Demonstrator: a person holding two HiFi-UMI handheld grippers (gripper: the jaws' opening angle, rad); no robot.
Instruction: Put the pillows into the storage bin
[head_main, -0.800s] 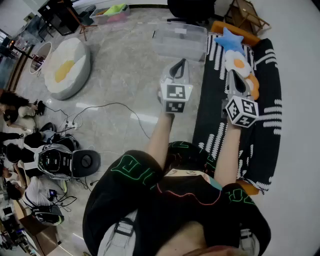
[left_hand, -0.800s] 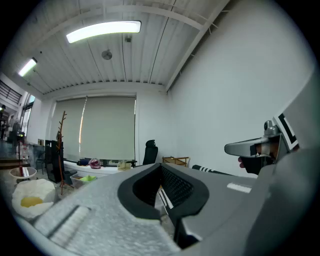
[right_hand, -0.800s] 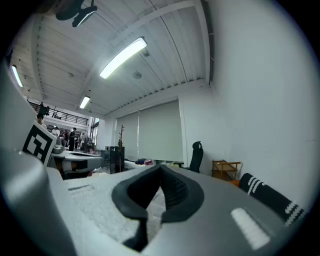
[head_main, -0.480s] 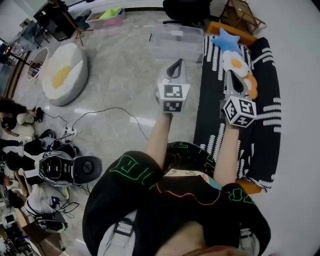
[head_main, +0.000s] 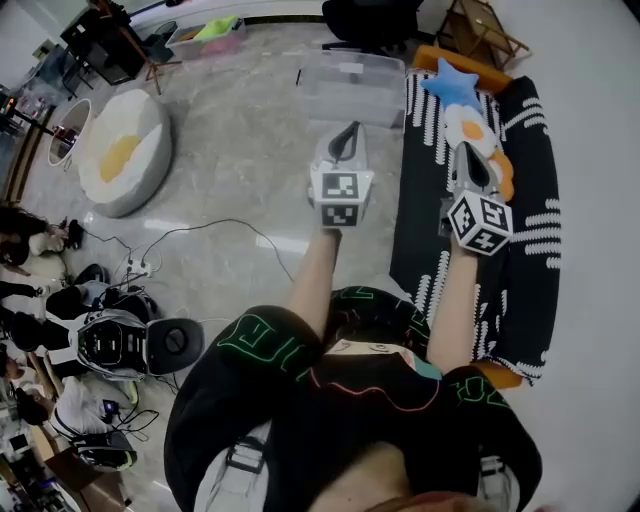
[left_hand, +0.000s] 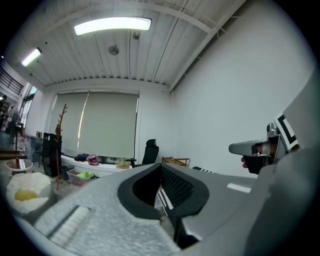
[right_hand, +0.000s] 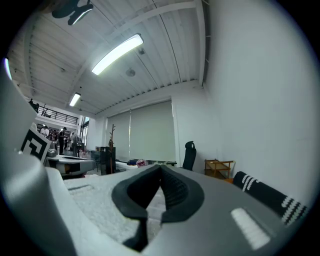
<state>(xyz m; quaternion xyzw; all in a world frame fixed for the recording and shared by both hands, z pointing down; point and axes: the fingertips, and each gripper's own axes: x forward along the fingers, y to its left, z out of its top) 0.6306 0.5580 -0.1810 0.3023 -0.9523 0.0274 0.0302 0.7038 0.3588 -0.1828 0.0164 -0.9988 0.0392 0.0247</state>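
**Both tongs clenched and empty, pillows lying on the sofa**

At the far left a big egg-shaped cushion (head_main: 125, 150) lies on the floor, well apart from everything else. More to the right, the clear storage bin (head_main: 352, 85) stands on the floor, just beside the end of the black, white-striped sofa (head_main: 530, 230). The left tongs (head_main: 350, 130) are held above the floor near the bin, pressed together with nothing between them. The right tongs (head_main: 468, 150) hang over the sofa, also clenched and empty. Just ahead of them lies the fried-egg pillow (head_main: 468, 122), and behind it the blue star pillow (head_main: 452, 84).

I judge both pillows to be light, soft and easy to squeeze, and not fragile. The tongs should pinch a thick edge or a star arm, deep enough that the plush does not slip out.
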